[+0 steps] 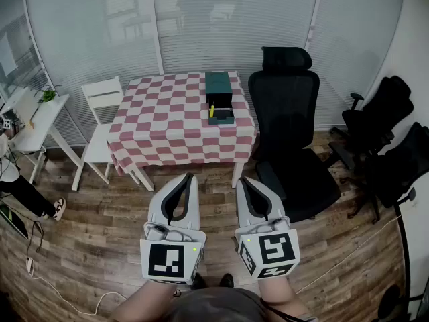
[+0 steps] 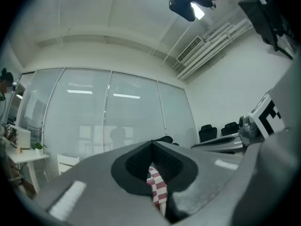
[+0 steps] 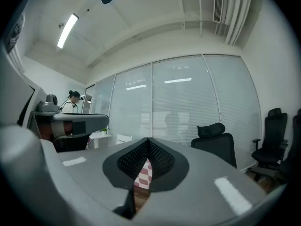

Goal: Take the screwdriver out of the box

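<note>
A dark green box (image 1: 219, 96) stands open at the far right side of a table with a red-and-white checked cloth (image 1: 167, 119). A yellow screwdriver handle (image 1: 212, 111) shows inside the box. Well short of the table, over the wooden floor, my left gripper (image 1: 190, 177) and right gripper (image 1: 242, 180) are side by side, both shut and empty. In the left gripper view the gripper (image 2: 151, 145) has its jaws together, with a strip of checked cloth (image 2: 158, 188) showing through the gap. The right gripper (image 3: 148, 140) looks the same in its view, with a strip of cloth (image 3: 145, 172).
A black office chair (image 1: 287, 116) stands against the table's right side. A white chair (image 1: 100, 116) is at its left, and a white desk (image 1: 35, 118) further left. More black chairs (image 1: 382, 129) sit at the right. A person (image 1: 17, 183) is at the left edge.
</note>
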A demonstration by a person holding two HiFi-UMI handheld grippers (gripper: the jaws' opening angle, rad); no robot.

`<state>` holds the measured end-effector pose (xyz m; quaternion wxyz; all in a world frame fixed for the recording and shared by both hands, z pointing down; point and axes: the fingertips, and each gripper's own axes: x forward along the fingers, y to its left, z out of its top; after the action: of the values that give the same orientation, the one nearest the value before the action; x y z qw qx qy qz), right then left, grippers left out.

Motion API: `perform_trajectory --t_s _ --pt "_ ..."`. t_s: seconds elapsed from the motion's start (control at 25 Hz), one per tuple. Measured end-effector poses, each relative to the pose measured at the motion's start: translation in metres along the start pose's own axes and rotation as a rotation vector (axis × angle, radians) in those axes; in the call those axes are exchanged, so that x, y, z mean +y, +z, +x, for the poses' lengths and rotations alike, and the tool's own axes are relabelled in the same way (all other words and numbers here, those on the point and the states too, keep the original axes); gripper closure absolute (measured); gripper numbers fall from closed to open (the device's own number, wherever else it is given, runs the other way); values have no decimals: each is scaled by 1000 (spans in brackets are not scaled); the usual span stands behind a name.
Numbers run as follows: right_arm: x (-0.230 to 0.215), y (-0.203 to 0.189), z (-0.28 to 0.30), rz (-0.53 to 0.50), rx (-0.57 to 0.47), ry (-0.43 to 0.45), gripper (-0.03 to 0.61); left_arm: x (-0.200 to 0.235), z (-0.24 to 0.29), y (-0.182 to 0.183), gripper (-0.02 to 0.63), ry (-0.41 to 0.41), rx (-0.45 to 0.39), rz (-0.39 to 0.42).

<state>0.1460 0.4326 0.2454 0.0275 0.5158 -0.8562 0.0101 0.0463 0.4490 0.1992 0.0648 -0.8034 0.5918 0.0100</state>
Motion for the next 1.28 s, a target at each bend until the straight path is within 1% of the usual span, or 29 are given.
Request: perform_trajectory --t_s 0.24,0.48,0.6,0.76,0.96,1.16,1.28 --pt "-8 -4 -9 4 2 7 555 -14 -1 2 614 -2 -17 5" --pt "-21 -13 -14 8 12 26 555 -29 4 -7 613 8 20 15" --pt "-30 -22 -20 33 28 24 555 -41 2 -13 612 9 35 26" --pt "-40 -33 -22 94 19 32 554 -48 0 -26 613 18 70 34" --pt "-43 -41 -8 104 32 42 554 -40 11 -36 613 23 88 27" --pt "-50 -47 30 97 68 36 553 -18 43 -47 612 16 95 11" --pt "-54 -49 58 104 82 31 554 -4 65 -49 612 2 75 9"
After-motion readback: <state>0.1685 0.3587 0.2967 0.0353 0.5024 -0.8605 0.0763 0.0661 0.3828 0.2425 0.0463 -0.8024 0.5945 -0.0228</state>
